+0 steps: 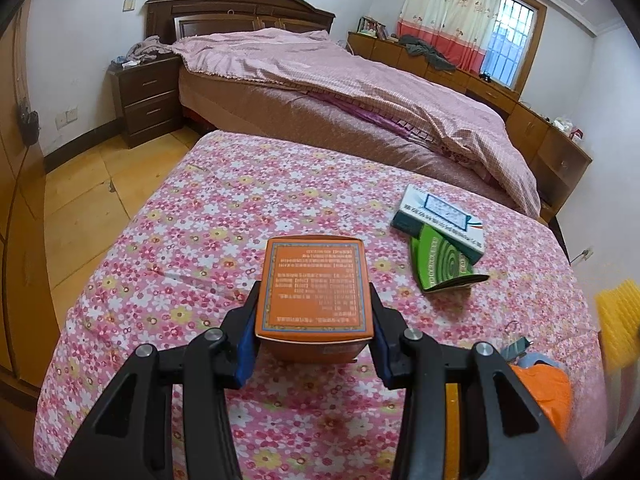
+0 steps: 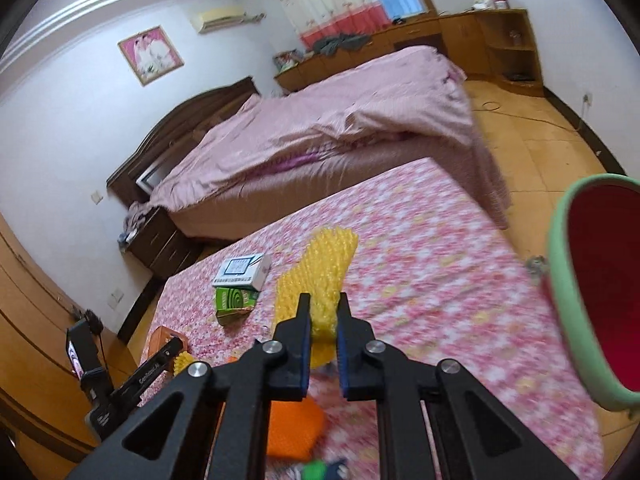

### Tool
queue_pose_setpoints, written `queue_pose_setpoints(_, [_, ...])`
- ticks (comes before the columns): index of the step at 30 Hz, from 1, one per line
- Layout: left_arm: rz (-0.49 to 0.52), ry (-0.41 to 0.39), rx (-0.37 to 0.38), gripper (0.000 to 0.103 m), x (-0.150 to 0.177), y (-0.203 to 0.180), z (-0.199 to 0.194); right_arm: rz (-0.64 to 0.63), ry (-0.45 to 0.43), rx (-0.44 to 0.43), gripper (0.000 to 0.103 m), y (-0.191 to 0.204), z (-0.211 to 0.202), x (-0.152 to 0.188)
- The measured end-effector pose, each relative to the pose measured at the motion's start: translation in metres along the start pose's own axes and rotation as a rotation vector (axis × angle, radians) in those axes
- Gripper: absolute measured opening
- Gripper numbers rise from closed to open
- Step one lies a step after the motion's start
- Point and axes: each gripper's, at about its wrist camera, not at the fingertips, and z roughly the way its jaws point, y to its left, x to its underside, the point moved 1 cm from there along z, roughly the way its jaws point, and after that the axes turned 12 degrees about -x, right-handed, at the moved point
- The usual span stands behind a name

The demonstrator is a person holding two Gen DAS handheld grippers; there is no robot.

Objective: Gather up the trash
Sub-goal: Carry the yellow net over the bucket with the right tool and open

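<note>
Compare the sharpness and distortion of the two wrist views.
Left wrist view: sharp, print on the orange box shows as crisp lines; fisheye bends the room's walls. Right wrist view: motion-blurred, the floral cloth smeared, the yellow foam net soft; same fisheye curve, dark corners.

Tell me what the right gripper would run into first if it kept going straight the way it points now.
The right gripper is already shut on the yellow foam net, which sticks out ahead of its fingers. Past that, the line seems to slope down onto bare floral bedsheet; depth is unclear. The green-rimmed bin sits off to the right.
</note>
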Motion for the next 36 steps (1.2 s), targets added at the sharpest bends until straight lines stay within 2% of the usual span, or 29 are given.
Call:
queue_pose_setpoints(7, [0.044,-0.041,0.043,0.047,0.001,-0.017,-0.031,0.032,-0.08,0.078,0.012,-0.028,-0.064,0.005])
queue_pose_setpoints(17, [0.128,-0.083,0.17,0.047,0.014,-0.058,-0.098,0.125,-0.189,0.14,0.012,-0.077,-0.135,0.015])
queue_pose_setpoints(27, [0.242,-0.058,0.286,0.047,0.03,-0.114,-0.136,0.191,-0.251,0.137,0.012,-0.104,-0.172,0.023])
queue_pose_setpoints(36, [0.363,-0.016,0.434,0.047,0.052,-0.184,-0.165,0.235,-0.294,0.166,0.012,-0.128,-0.195,0.03])
